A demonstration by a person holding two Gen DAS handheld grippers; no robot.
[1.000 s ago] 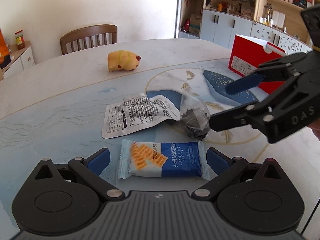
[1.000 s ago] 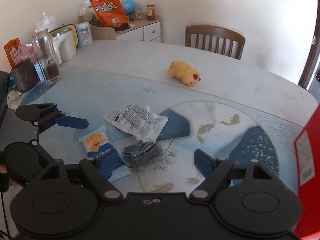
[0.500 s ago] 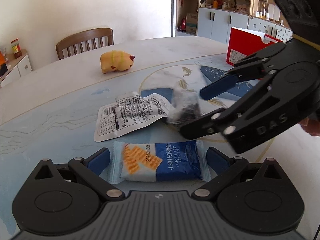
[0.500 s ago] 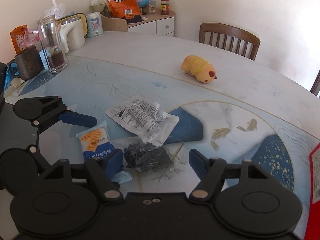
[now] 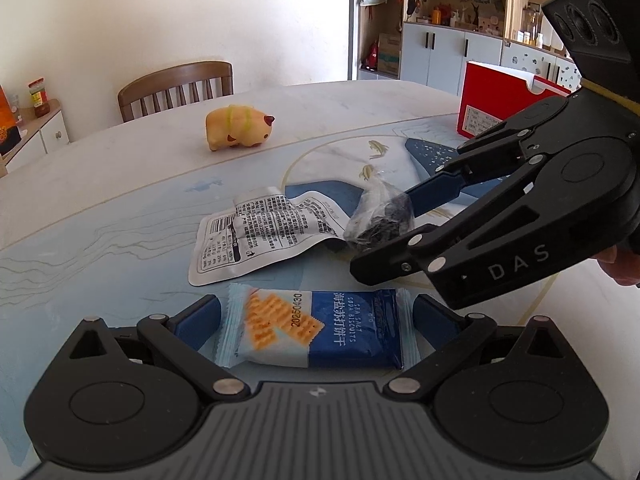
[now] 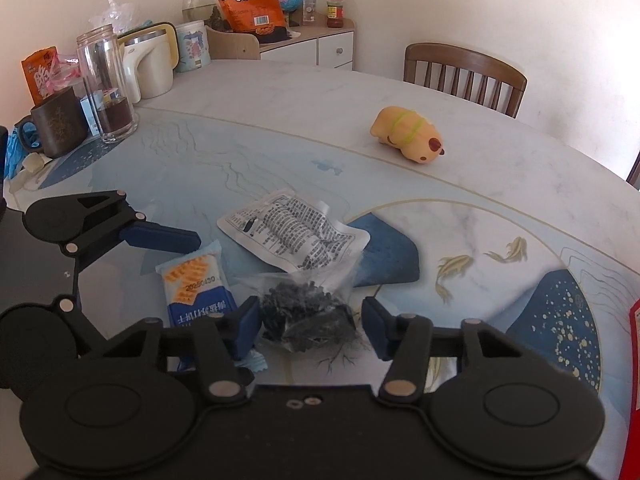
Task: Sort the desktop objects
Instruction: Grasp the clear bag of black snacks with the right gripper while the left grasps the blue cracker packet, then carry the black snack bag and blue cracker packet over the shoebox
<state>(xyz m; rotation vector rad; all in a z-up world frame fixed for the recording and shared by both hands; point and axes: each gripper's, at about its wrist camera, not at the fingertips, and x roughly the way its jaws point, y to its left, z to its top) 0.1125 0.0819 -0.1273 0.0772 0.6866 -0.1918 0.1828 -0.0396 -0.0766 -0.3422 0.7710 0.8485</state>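
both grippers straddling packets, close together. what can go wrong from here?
1. The right hand-held gripper is open around the crumpled dark-contents bag; closing may pinch only loose film.
2. Its inner finger sits against the biscuit packet that the left hand-held gripper straddles; the two could collide or drag it.

Bright daylight in both views, colours slightly washed. Strong fisheye bending at the edges, and dark vignette corners in the right wrist view. Table [image 6: 280, 128] shows soft sheen, no hard glare. Soft shadows under the right gripper [image 5: 394, 236] and the yellow toy [image 6: 408, 140]. Centre sharp; the shelves [image 5: 480, 8] look softer, and wall [image 6: 500, 12] nearly blown out.
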